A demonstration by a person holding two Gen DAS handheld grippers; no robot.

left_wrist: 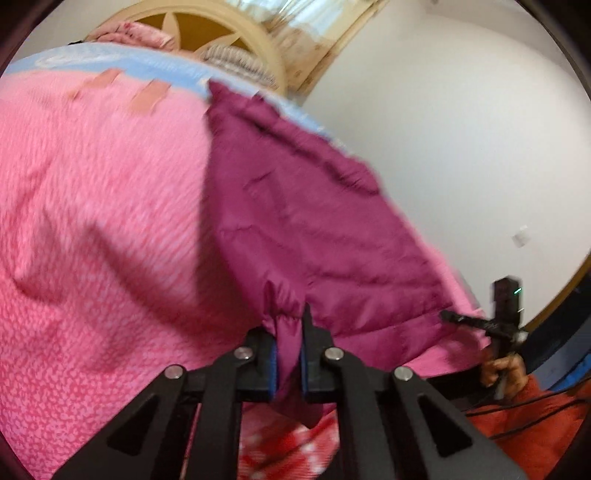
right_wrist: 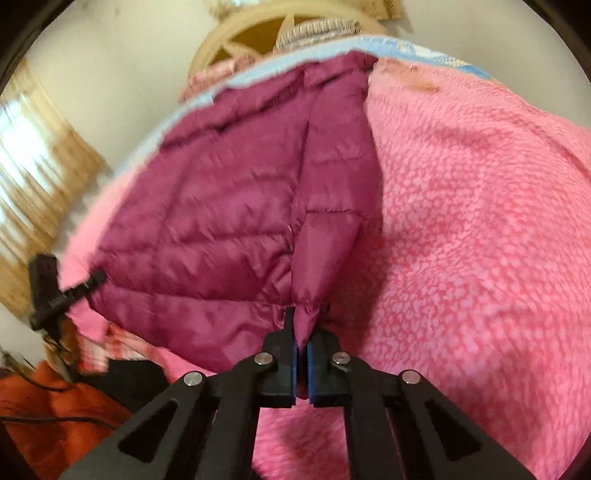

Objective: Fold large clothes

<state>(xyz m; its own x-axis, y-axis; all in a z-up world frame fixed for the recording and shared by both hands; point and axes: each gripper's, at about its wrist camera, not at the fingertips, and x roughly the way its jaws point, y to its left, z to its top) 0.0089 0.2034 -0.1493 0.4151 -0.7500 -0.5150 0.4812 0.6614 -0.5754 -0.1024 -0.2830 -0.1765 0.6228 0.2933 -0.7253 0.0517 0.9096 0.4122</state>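
Note:
A magenta quilted puffer jacket lies stretched on a pink fleece blanket. My left gripper is shut on a bunched corner of the jacket's near edge. My right gripper is shut on another pinched corner of the same jacket, beside the blanket. Each gripper shows in the other's view: the right one at the jacket's right edge, the left one at its left edge. Both views are motion-blurred.
A light blue sheet borders the blanket's far edge. A cream wooden headboard with pillows stands behind, against a white wall. An orange garment and a red-white checked cloth lie near me. A curtained window is on the left.

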